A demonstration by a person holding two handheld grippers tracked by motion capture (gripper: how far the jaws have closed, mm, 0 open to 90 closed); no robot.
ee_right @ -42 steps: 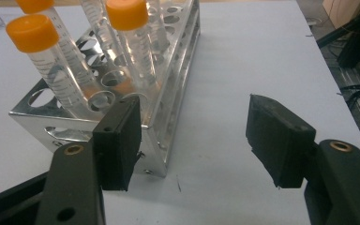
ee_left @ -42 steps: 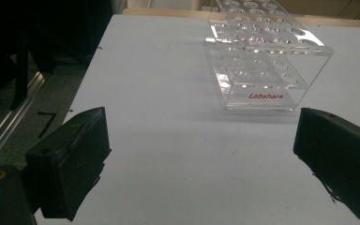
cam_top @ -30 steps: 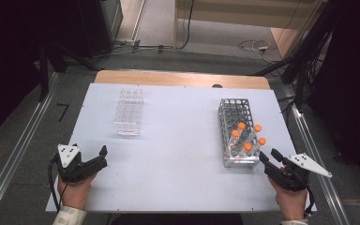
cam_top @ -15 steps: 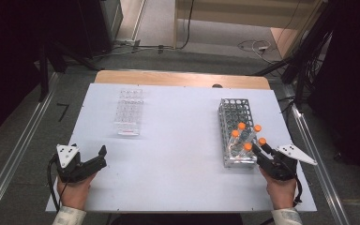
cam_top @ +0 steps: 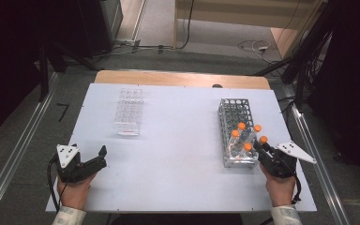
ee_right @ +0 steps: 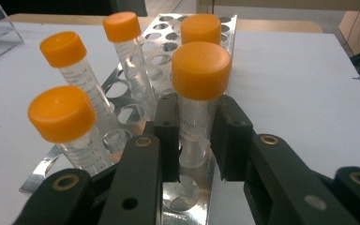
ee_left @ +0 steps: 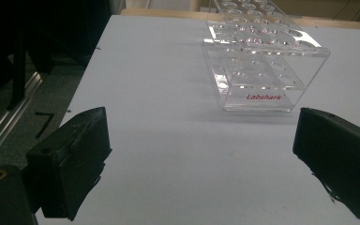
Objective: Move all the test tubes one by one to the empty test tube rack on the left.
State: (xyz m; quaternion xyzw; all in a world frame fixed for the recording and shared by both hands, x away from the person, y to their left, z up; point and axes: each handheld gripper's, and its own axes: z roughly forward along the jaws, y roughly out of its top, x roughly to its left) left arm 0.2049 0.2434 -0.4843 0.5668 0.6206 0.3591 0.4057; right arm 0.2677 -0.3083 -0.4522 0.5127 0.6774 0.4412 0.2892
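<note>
A metal tube rack [cam_top: 232, 112] stands on the right of the white table [cam_top: 178, 140] and holds several orange-capped clear tubes. My right gripper [cam_top: 264, 149] is at the rack's near right corner. In the right gripper view its jaws have just been closing and now press on both sides of the nearest tube [ee_right: 200, 70], just below the cap; the right gripper [ee_right: 197, 110] is shut on it. That tube [cam_top: 263, 139] still stands in the rack [ee_right: 187, 28]. My left gripper [cam_top: 104, 157] rests near the front left, open [ee_left: 204, 136] with nothing between its jaws.
An empty clear acrylic rack [cam_top: 130, 111] marked Labshark [ee_left: 262, 61] stands left of centre, a little ahead of the left gripper. Other capped tubes [ee_right: 63, 112] lean close to the left of the held one. Floor rails run along both table sides.
The right gripper slid forward and left to the rack's corner and its jaws came together around the nearest tube. The left hand has stayed put.
</note>
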